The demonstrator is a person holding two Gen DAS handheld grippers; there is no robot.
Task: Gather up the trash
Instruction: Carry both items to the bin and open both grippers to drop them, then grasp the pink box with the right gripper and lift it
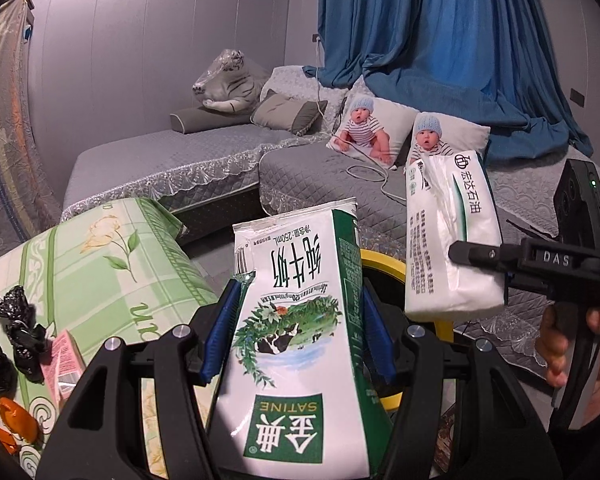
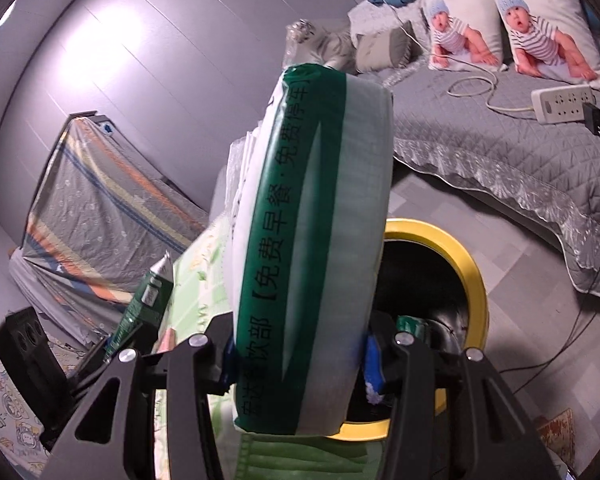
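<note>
Left gripper [image 1: 296,328] clamped on a green-and-white milk carton [image 1: 300,320], blue pads [image 1: 220,332] pressed on both sides, carton upright-ish with print upside down to the camera. Right gripper [image 2: 300,360] clenched around a white tissue pack [image 2: 316,248] with a green stripe (also seen from the left wrist view [image 1: 452,240], held up by the black finger at right). Both items are in the air, not resting on anything.

Yellow-rimmed trash bin [image 2: 464,260] sits on the floor below and just behind the tissue pack, dark inside with some green item at the bottom; from the left wrist view its rim [image 1: 384,264] shows just behind the carton, between carton and tissue pack.

Table with green floral cloth [image 1: 100,264] at left. On it: black crumpled wrappers [image 1: 20,320], a pink small box [image 1: 62,360] just beside them, orange wrappers [image 1: 14,424] near the edge.

Background: grey quilted sofa [image 1: 204,156], two baby-print pillows [image 1: 372,128], plush tiger in plastic [image 1: 228,80], blue curtain [image 1: 460,40]. White power strip [image 2: 560,102] on the sofa with cord. Person's hand [image 1: 568,340] on the right gripper's handle.
</note>
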